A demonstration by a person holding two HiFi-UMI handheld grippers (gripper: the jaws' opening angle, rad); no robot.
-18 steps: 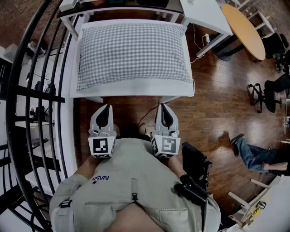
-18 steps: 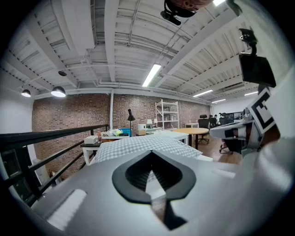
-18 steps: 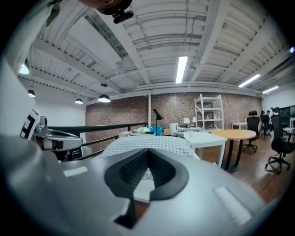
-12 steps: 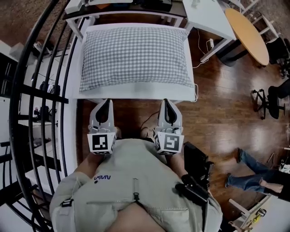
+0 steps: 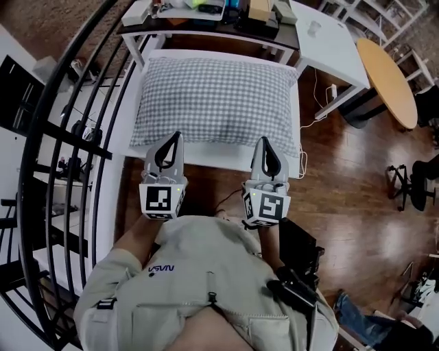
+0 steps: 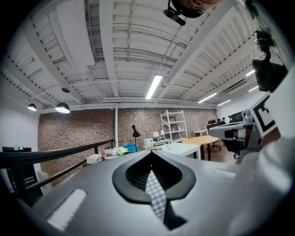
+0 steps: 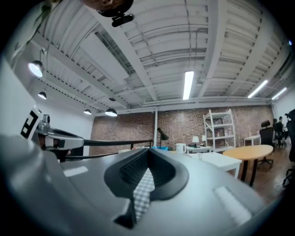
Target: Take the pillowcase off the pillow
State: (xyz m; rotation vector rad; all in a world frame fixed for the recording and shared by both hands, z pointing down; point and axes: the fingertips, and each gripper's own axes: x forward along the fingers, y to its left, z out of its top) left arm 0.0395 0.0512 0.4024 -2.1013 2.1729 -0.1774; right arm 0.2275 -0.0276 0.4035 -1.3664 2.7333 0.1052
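Note:
A pillow in a grey-and-white checked pillowcase [image 5: 216,99] lies flat on a white table [image 5: 219,159] straight ahead. My left gripper [image 5: 176,136] is shut, its tip over the pillow's near left edge. My right gripper [image 5: 263,141] is shut too, its tip over the near right edge. In the left gripper view the jaws [image 6: 151,154] meet at the tip, and a strip of checked fabric [image 6: 156,193] shows through the slot below them. The right gripper view gives the same picture: closed jaws [image 7: 148,151] and a checked strip [image 7: 142,196]. I cannot tell whether either tip touches the cloth.
A black curved railing [image 5: 82,130] runs down the left. Behind the pillow stands a desk with several items [image 5: 212,14]. To the right are a white table [image 5: 329,41], a round wooden table [image 5: 387,75] and an office chair [image 5: 418,185]. A cable [image 5: 302,158] hangs by the table's right corner.
Both grippers have moved forward from the floor in front of the table to the pillow's near edge, still shut. The seated person at the right has slipped almost out of view.

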